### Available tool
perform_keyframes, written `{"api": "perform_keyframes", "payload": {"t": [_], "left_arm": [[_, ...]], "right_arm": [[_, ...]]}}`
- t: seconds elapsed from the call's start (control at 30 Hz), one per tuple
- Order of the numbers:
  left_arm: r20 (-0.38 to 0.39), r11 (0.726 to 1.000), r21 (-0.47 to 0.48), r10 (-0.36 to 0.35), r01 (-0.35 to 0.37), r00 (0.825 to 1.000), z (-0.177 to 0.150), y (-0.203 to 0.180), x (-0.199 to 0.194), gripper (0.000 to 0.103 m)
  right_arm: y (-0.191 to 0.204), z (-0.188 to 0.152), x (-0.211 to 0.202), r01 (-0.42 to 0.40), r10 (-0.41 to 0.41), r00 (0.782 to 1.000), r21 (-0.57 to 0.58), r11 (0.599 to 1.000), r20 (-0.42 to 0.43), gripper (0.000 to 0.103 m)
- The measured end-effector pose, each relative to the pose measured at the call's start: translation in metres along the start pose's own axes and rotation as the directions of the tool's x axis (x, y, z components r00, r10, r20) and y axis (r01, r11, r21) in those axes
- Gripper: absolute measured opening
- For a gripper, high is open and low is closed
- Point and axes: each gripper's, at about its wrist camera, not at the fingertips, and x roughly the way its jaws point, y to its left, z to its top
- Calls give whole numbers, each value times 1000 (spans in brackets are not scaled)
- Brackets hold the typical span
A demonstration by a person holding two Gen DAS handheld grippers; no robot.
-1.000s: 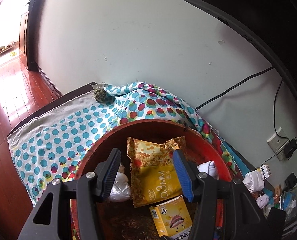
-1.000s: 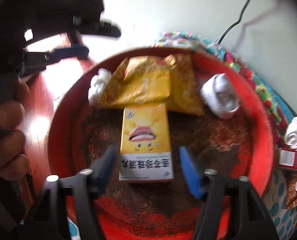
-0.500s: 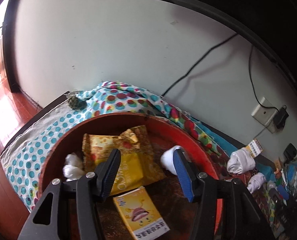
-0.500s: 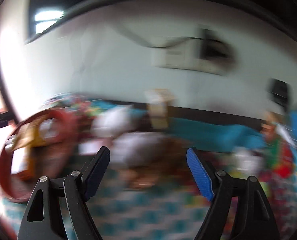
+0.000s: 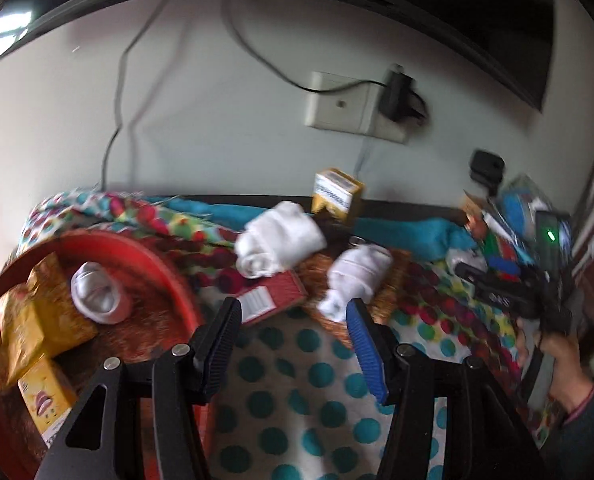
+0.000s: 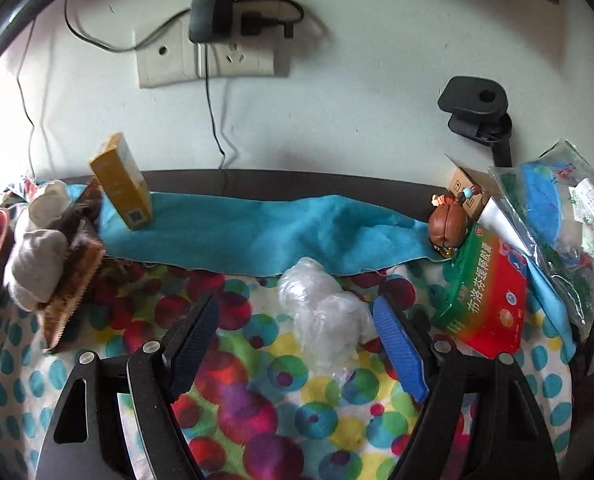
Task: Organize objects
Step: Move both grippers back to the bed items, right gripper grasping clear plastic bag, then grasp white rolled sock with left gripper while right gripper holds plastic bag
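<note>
My left gripper point(image 5: 293, 340) is open and empty above the dotted cloth point(image 5: 297, 400). Just beyond its fingertips lie a red box point(image 5: 273, 298) and two rolled white socks point(image 5: 281, 240) point(image 5: 357, 276). The red basin point(image 5: 169, 276) at the left holds snack bags, a sock and a yellow box point(image 5: 45, 400). My right gripper point(image 6: 297, 316) is open and low over the cloth. A crumpled clear plastic bag point(image 6: 321, 312) lies between its fingers, close to the blue right one; the pads do not press it. A green and red medicine box point(image 6: 485, 300) lies to the right.
A yellow carton point(image 6: 121, 184) stands on a blue towel point(image 6: 257, 232) by the wall. Rolled socks point(image 6: 37, 268) rest on a brown snack bag point(image 6: 73, 280) at the left. A brown figurine point(image 6: 447, 228), a bagged blue item point(image 6: 557, 216) and a black clamp point(image 6: 477, 108) crowd the right. A person's hand point(image 5: 557, 360) shows at the right edge.
Both views have swung right, away from the red basin, to the clutter on the cloth. The right gripper now stands around the plastic bag, no longer the yellow box.
</note>
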Motion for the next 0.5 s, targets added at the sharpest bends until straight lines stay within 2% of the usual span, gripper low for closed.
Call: {"api": "perform_keyframes", "payload": {"t": [0.07,0.17,0.2,0.23,0.3,0.5], "left_arm": [[4,999,47,1,-1,1000,0,-14,5,56],[-4,998,63,-14,14,1000,-1,-24,14,56],[-16,998,61,-21,22,1000,0,-25,20,56],[-27,998,55,-27,29,999,2,-26,25,56],[-31,999,43,-25,27,999,5,-26,33,56],[-52,999,12,-37,38,998,10,-21,57,56]], "right_arm": [[-1,0,7,1,-1,1000,-6,1000,-13,77],[-6,-1,20,8,-8,999,3,1000,-40,76],[-7,-1,24,7,-7,998,11,1000,-57,65],[-8,-2,26,-2,3,998,18,1000,-66,34],[-9,-6,23,-36,39,997,43,998,-69,21],[16,-27,-6,-103,103,994,-4,995,-25,20]]}}
